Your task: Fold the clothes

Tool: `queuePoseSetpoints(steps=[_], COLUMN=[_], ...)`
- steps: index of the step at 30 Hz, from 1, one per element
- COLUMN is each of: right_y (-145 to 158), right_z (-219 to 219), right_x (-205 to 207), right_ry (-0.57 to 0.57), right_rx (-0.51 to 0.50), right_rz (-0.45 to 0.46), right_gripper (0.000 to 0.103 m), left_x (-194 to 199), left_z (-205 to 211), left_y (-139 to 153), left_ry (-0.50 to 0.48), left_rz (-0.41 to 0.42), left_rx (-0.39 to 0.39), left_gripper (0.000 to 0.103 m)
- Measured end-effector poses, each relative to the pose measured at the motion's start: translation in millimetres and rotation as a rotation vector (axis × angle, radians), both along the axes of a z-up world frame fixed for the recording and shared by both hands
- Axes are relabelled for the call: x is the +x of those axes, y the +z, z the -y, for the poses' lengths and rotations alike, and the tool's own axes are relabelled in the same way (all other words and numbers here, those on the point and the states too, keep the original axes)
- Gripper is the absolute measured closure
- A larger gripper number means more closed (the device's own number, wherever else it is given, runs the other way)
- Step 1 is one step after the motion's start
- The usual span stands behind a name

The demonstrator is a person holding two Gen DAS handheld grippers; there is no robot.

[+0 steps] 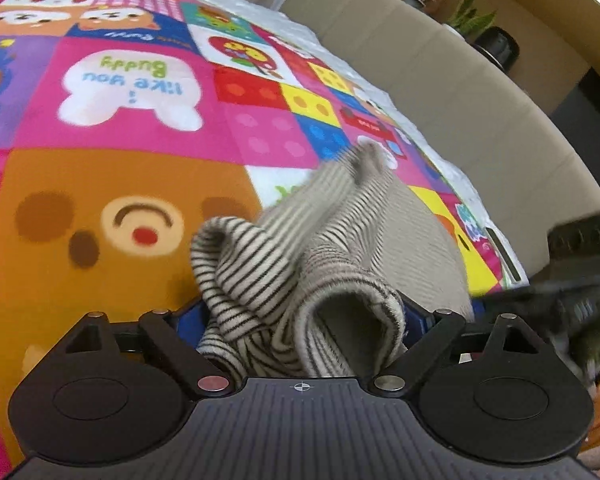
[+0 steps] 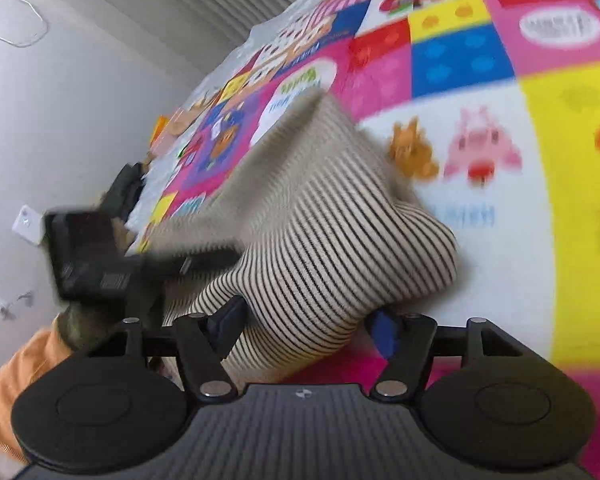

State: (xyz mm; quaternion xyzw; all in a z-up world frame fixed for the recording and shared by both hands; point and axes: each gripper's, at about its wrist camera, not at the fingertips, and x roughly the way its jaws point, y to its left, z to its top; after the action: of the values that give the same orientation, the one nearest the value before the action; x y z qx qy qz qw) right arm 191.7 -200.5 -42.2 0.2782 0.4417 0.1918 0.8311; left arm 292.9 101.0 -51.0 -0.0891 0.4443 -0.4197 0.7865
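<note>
Both wrist cameras sit just behind their fingers, angled down, very close over the striped garment (image 1: 300, 256) on the patchwork play mat (image 1: 132, 184). Shared: garment, mat; each view catches the opposite gripper at its edge.

Cartoon blanket (image 1: 140, 184), potted plants (image 1: 472, 20)

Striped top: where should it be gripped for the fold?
Grip the striped top at its bunched near edge, one gripper per side, coming in low from the person's side. The cloth there stands up in thick folds off the blanket, between each gripper's fingers.
</note>
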Motion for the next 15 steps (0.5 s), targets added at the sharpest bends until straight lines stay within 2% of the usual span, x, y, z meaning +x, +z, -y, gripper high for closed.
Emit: queuePoseSetpoints(steps=[7,12,15], right_y=[22,26,30], right_z=[-1,-2,-5], right_x=[56,86,85], right_ry=[0.048,0.052,0.048], right_rx=[-0.209,-0.335,-0.390], right_rz=[0.142,0.202,0.239], right_gripper=[0.039,0.037,0.035], left_x=[-28,-52,-66], left_z=[9,38,44], left_y=[5,2,5], left_ry=[0.074,0.023,0.001], left_rz=[-0.059,-0.078,-0.050], left_rx=[-0.038,-0.076,-0.050], left_gripper=[0.011,0.010,0.009])
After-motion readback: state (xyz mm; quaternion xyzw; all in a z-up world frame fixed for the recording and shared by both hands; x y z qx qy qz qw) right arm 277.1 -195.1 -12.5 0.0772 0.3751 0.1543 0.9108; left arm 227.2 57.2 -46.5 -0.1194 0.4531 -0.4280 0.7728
